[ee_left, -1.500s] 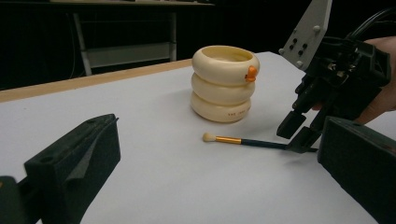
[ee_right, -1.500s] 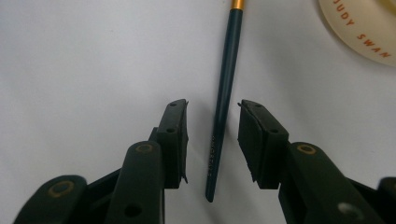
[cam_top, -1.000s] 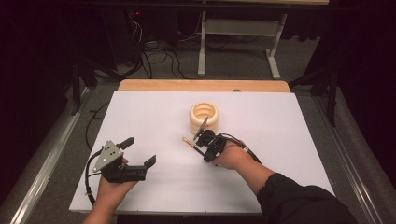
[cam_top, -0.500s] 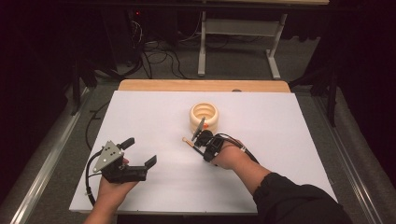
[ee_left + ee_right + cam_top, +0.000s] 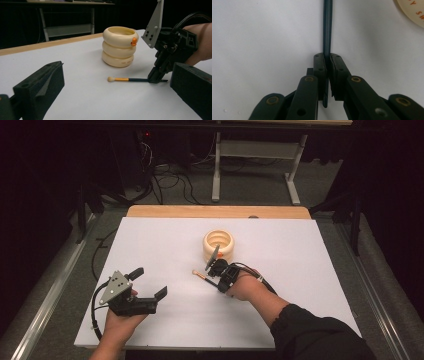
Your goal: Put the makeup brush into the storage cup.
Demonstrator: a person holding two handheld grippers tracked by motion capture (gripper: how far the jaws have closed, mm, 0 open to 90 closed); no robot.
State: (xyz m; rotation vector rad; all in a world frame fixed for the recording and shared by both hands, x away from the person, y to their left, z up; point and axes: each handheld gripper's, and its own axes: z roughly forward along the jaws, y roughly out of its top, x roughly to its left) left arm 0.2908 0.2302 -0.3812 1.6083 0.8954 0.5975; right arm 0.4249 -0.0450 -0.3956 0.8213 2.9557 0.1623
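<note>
Brush (image 5: 130, 80) lies flat on the white table (image 5: 320, 270), a little toward the near edge from the cream ribbed holder (image 5: 220, 244) that stands around the table's middle, with its pale tip pointing toward the left edge and its dark handle pinched near the back end by the right gripper (image 5: 328, 58), whose jaws are closed tight on the handle. The left gripper (image 5: 150, 282) is held just above the table near the near-left corner, jaws spread wide and holding nothing. As a judgement, the work in hand looks like lifting the brush to stand it in the holder, and the weak point is the grip: it sits far back on a thin round handle, so the long front end could sag or swivel between the pads when raised, and the tip might then strike the holder's rim, where a small orange piece (image 5: 134, 41) sits, or tip the holder over instead of dropping inside. The right gripper view shows how the handle runs straight between the pads and sticks out behind them; the left gripper view instead shows the brush's full length from the side, its gold ferrule and the three stacked rings of the holder, while the high view gives the spacing of both hands across the table
</note>
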